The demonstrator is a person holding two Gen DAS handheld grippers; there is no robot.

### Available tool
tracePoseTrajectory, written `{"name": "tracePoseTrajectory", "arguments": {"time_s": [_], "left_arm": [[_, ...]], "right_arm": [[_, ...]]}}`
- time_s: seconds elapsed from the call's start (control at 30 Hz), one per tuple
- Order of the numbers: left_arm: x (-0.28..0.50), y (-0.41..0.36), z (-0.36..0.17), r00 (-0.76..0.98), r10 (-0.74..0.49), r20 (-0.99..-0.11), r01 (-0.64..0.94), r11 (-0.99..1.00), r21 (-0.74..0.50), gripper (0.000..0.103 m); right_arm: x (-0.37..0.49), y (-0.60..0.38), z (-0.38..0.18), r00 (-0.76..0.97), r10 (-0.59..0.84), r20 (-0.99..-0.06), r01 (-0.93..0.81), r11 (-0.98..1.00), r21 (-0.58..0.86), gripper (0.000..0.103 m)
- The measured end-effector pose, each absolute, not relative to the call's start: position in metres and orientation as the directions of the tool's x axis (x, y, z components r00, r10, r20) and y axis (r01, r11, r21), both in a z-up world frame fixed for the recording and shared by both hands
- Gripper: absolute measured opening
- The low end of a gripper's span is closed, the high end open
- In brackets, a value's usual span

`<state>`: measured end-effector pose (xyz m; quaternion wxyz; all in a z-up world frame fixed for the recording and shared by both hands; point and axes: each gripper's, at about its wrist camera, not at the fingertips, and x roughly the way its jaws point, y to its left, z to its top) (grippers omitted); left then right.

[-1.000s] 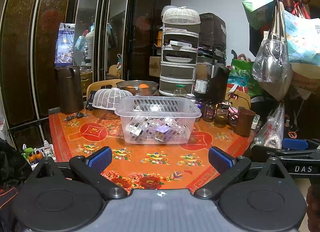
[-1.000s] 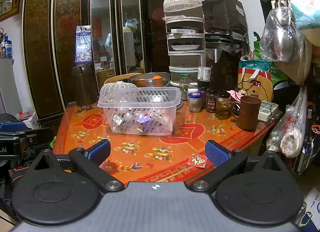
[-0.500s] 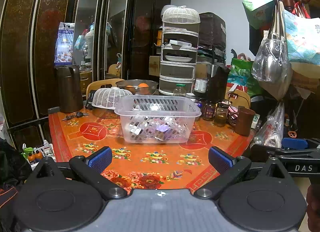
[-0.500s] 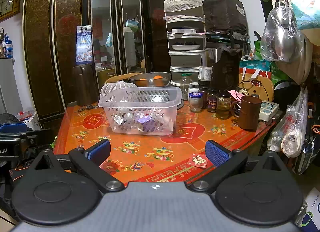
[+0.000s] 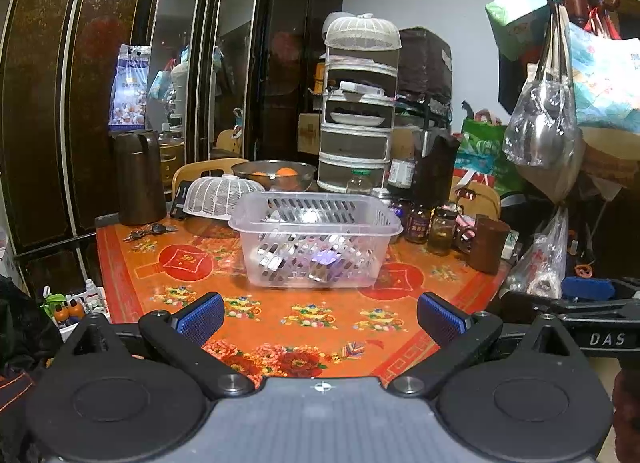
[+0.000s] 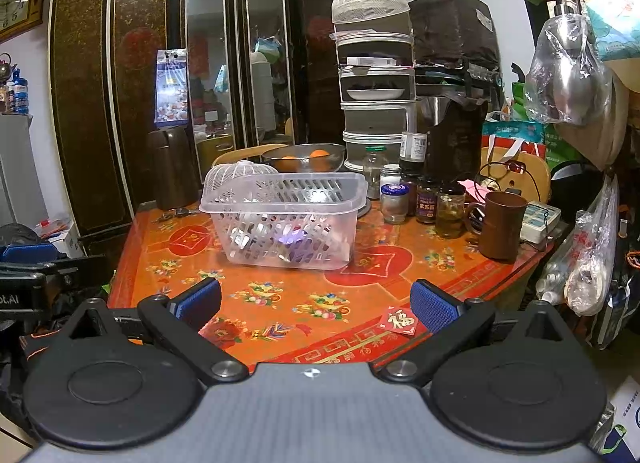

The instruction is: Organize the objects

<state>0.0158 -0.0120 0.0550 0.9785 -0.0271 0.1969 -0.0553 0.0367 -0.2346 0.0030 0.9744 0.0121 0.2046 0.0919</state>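
**Both grippers spread, basket mid-table**

The left gripper [image 5: 320, 313] and right gripper [image 6: 316, 299] hover spread wide and empty at the near edge of the orange patterned tabletop [image 5: 304, 319]. The clear slotted plastic basket [image 5: 315, 238], holding small shiny items, stands mid-table, well apart from both.

One clear slotted plastic basket [image 6: 282, 219] sits on one orange floral tablecloth [image 6: 280, 303]. Two oranges [image 6: 304, 157] lie in one steel bowl [image 6: 340, 151]. Two white mesh dome food covers [image 6: 236, 175] are visible, one brown plastic mug [image 6: 502, 223], one dark brown thermos jug [image 6: 168, 167], and one red paper square [image 6: 400, 320]. The basket's contents are too blurred to count.
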Motion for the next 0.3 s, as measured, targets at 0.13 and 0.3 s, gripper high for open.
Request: {"name": "tracePoseTrajectory", "arguments": {"time_s": [0.13,0.3], "left_arm": [[0.0129,-0.0109,0.0570,0.924,-0.112,-0.365,0.091,0.993,-0.073,0.103],[0.0143,-0.0104,0.0562,0.922,-0.109,-0.372,0.089,0.994,-0.071,0.103]], "right_arm": [[0.0366,-0.2334,0.0024,0.899,0.185,-0.397,-0.176,0.983,0.060,0.103],[0.0370,-0.2329,0.0016,0.898,0.186,-0.400,-0.176,0.982,0.061,0.103]]}}
